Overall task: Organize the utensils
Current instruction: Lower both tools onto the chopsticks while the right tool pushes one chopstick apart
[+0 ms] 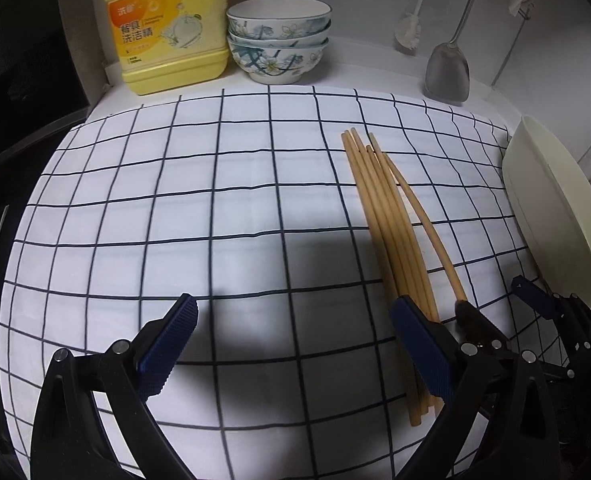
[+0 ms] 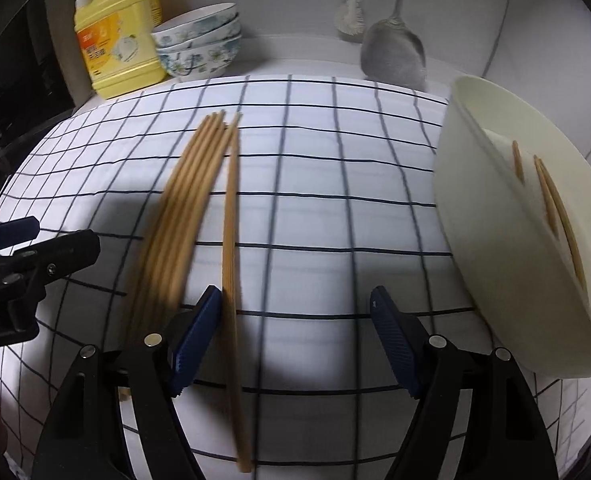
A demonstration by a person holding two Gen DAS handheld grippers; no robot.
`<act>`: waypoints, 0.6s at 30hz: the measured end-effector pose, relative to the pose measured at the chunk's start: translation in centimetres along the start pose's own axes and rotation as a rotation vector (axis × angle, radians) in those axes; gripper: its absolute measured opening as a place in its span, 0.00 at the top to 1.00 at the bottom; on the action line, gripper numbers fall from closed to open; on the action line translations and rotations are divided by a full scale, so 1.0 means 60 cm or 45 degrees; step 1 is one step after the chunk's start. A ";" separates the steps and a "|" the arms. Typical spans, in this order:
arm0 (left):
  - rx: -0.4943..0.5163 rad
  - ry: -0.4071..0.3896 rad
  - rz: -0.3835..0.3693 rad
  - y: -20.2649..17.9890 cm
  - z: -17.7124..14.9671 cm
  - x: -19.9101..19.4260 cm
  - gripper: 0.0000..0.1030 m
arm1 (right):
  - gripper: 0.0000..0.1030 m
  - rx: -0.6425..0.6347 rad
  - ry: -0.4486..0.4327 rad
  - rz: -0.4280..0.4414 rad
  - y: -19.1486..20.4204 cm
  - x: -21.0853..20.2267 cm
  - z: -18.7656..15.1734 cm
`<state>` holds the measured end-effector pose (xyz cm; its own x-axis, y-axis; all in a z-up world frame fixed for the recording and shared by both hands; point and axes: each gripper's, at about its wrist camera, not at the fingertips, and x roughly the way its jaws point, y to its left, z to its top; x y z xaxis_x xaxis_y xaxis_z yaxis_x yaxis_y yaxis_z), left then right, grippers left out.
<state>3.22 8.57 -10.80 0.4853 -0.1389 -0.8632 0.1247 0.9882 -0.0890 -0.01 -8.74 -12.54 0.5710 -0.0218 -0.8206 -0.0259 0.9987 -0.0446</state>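
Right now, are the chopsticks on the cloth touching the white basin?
Apart. The right wrist view shows several squares of checked cloth between the chopsticks and the white basin.

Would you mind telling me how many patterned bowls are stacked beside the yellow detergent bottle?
3: the floral bowls sit nested in one stack at the back of the counter, right of the detergent bottle.

I'm working in a home kitchen, on a counter spread with a checked cloth. Ahead of my tools, against the back wall, stand a yellow dish-soap jug and stacked floral bowls. Farther right a metal spatula and what looks like a washing-up brush hang on the wall.
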 end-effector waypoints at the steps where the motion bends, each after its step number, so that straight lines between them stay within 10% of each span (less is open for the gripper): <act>1: 0.005 -0.001 -0.003 -0.003 0.001 0.003 0.07 | 0.30 0.007 0.000 -0.004 -0.004 0.000 -0.001; 18: 0.033 0.017 0.029 -0.017 -0.007 0.034 0.06 | 0.30 0.063 -0.009 -0.023 -0.043 -0.005 -0.009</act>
<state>3.70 7.33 -12.67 0.4768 -0.1156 -0.8714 0.1365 0.9890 -0.0565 -0.59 -11.34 -12.48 0.5771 -0.0400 -0.8157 0.0250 0.9992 -0.0313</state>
